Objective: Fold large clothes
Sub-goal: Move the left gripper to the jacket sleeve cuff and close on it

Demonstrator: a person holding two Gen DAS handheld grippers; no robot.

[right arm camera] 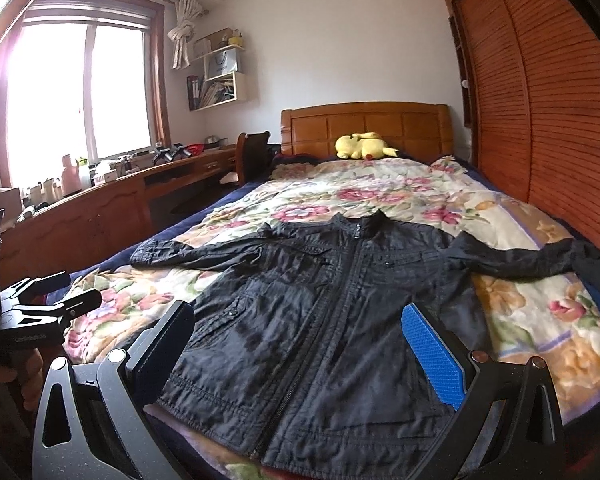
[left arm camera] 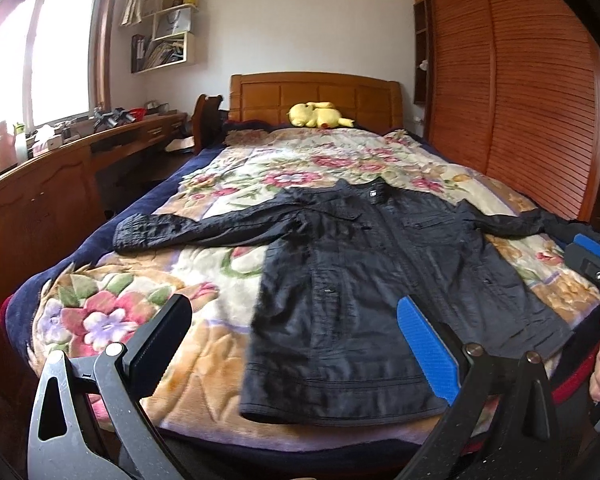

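Observation:
A dark navy zip jacket lies flat and face up on the floral blanket, both sleeves spread out sideways, hem toward me. It also shows in the right wrist view. My left gripper is open and empty, held above the jacket's hem at its left half. My right gripper is open and empty, above the hem near the zip. The right gripper shows at the right edge of the left wrist view; the left gripper shows at the left edge of the right wrist view.
A yellow plush toy lies by the wooden headboard. A slatted wooden wardrobe runs along the bed's right side. A long wooden desk with clutter stands at the left under the window, with a chair near the headboard.

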